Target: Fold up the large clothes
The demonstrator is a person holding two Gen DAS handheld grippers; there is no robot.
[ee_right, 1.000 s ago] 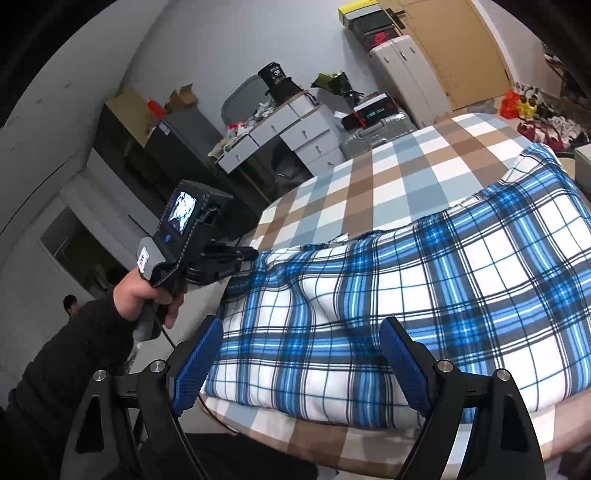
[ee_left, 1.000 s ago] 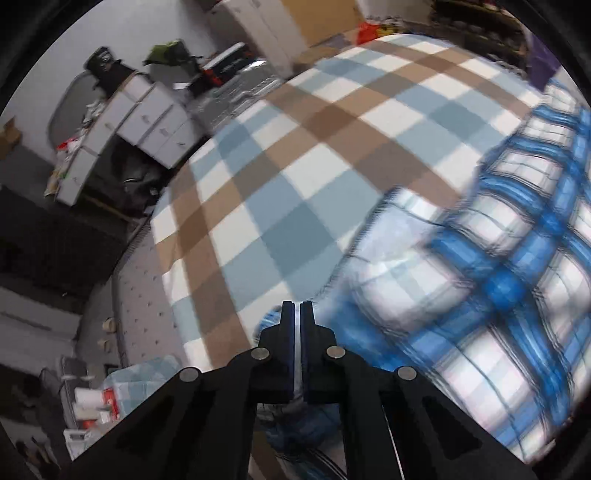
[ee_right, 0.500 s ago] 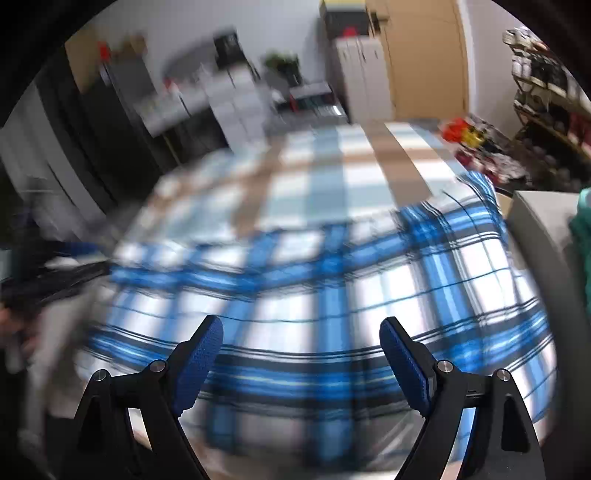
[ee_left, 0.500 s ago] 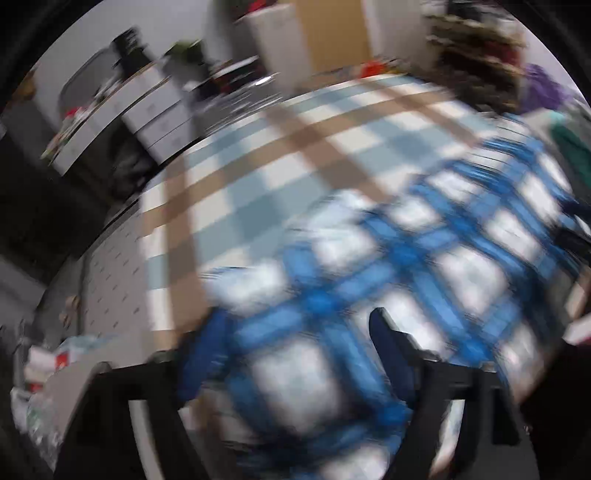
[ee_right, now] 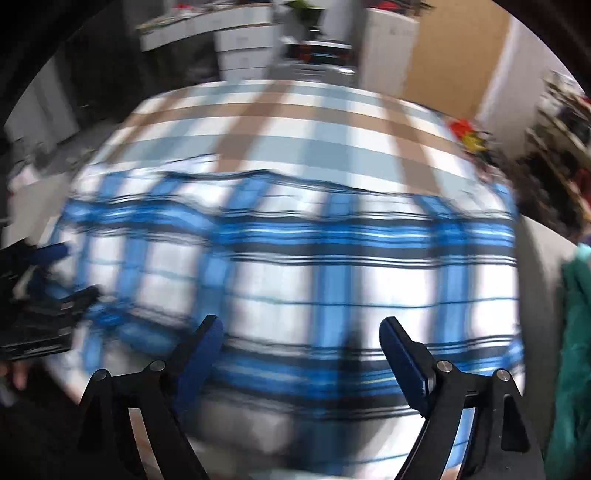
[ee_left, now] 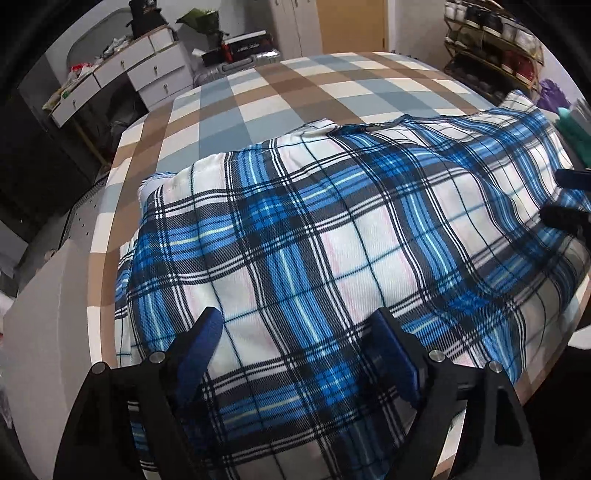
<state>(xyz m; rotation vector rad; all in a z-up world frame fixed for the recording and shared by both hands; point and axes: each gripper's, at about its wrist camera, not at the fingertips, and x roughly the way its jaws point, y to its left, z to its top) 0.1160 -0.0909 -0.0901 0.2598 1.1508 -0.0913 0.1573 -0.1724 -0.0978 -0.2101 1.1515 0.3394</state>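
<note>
Lying spread over the near half of the bed is a big blue, white and black plaid cloth, some large garment or sheet, puffed up a bit and already doubled over, with a stitched hem running along its far edge. It sits on a bedspread of tan, pale-blue and white checks, which stays bare on the far side.

Left gripper, black frame with blue pads, points steeply down at the near part of the plaid cloth. Its jaws are spread wide with only cloth visible beyond the gap; the fingers aren't pinching anything, so it's let go. Off at the right edge of that view you can catch the tips of the other gripper over the cloth's right end.

Right gripper is the same deal: jaws wide apart, nothing clamped, hanging over the near edge of the plaid cloth. That view is heavily blurred, so whether the pads brush the fabric I can't tell. The left gripper shows as a dark smear at its left edge.

Further out: a white chest of drawers with clutter on top beyond the bed's far-left corner, a tan wooden door at the back, a rack of shoes on the right, and something teal beside the bed on the right.
</note>
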